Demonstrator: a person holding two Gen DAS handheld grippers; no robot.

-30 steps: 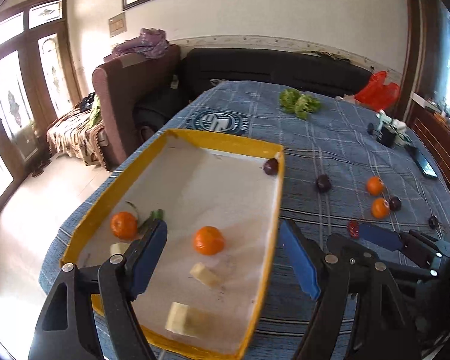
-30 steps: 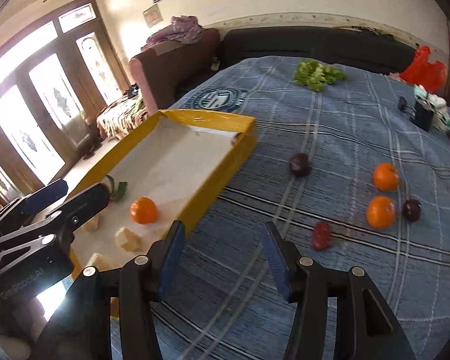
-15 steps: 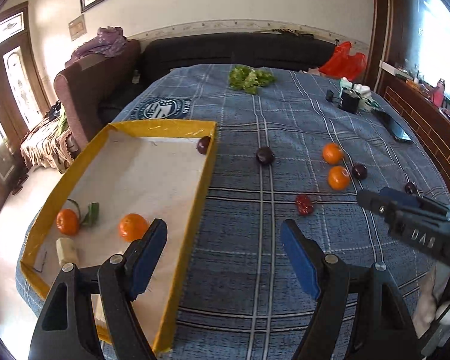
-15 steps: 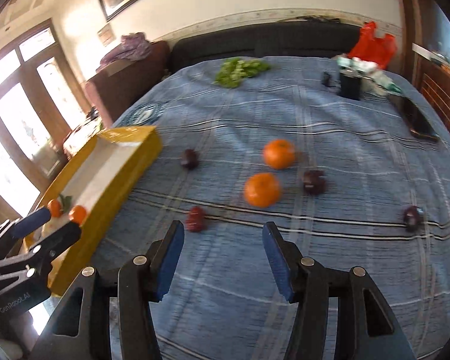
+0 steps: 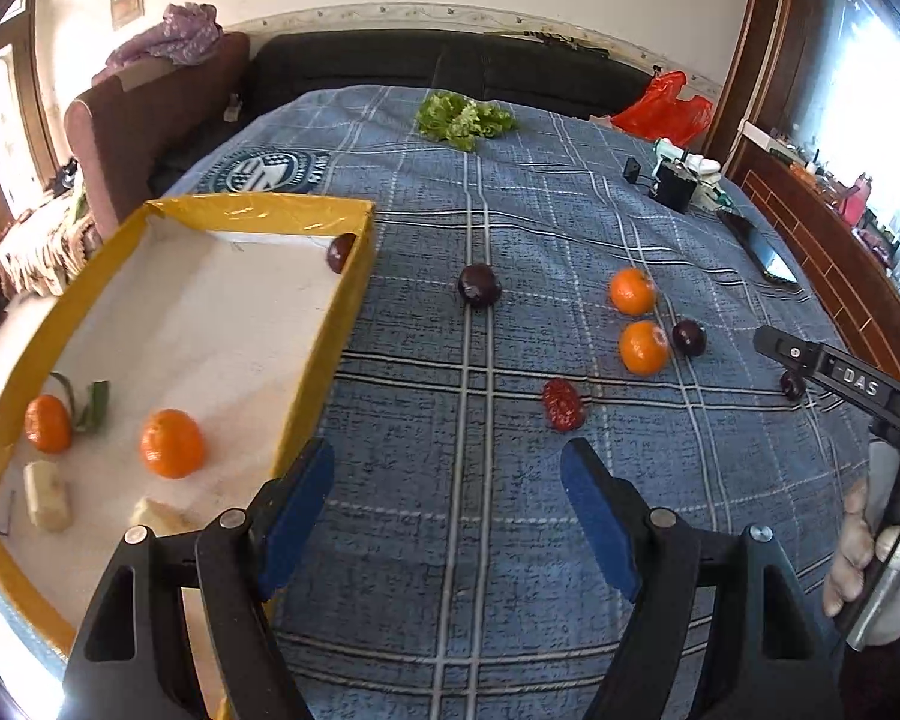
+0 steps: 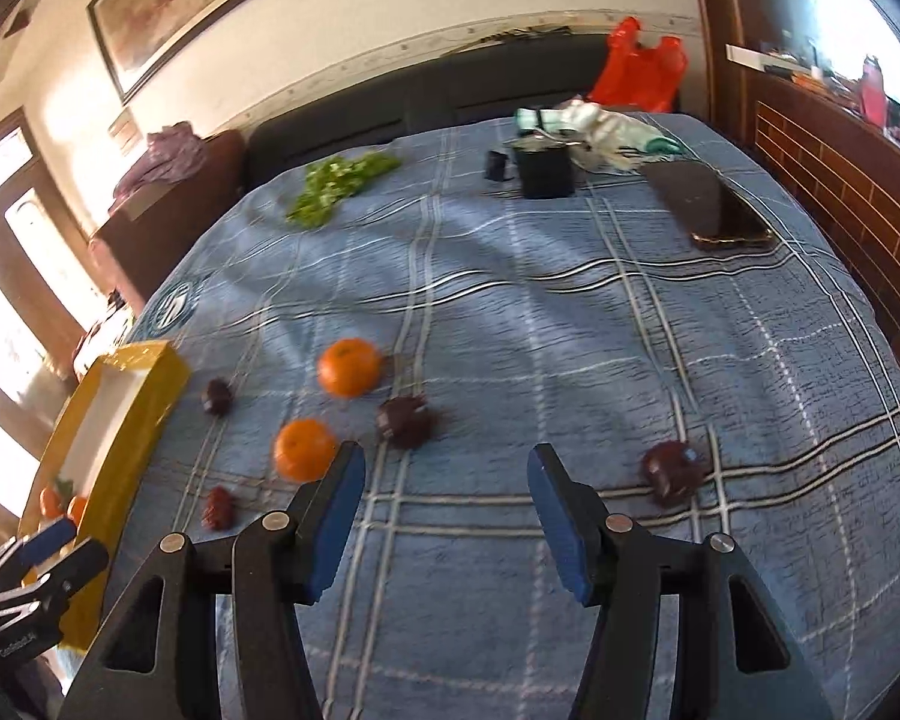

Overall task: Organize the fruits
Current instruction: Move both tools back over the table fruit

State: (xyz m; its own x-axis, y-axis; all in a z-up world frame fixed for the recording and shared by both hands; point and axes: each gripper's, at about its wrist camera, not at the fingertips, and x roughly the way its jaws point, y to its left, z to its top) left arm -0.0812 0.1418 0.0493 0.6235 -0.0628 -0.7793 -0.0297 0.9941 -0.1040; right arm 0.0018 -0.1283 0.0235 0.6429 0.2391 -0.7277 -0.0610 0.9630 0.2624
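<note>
Both grippers hang empty above the blue plaid counter [image 5: 510, 540], each with its fingers spread wide apart. The left gripper [image 5: 447, 498] sits just right of the yellow tray [image 5: 336, 324], which already holds two oranges [image 5: 171, 443], a dark plum [image 5: 339, 252] in its far corner and some pale chunks. Loose fruit still lies on the cloth: a wrinkled red fruit [image 5: 563, 403] at about 1 o'clock from the left fingers, two oranges [image 5: 643, 348] beyond it, and dark plums [image 5: 479, 285] scattered around.

From the right wrist view, the right gripper [image 6: 444, 498] points between an orange [image 6: 304, 449] at 10 o'clock and a plum [image 6: 672, 473] at 2 o'clock, with another plum [image 6: 403, 420] close ahead at 11 o'clock. That nearest plum looks like the sensible next pick.

To do it well, the fingers should come down straddling the plum's widest part, pads level with its middle, and close gently: round fruit rolls on soft cloth and squirts out if pinched high. The neighbouring orange sits near enough to be nudged, so approaching from above, not sweeping sideways, seems wise.
</note>
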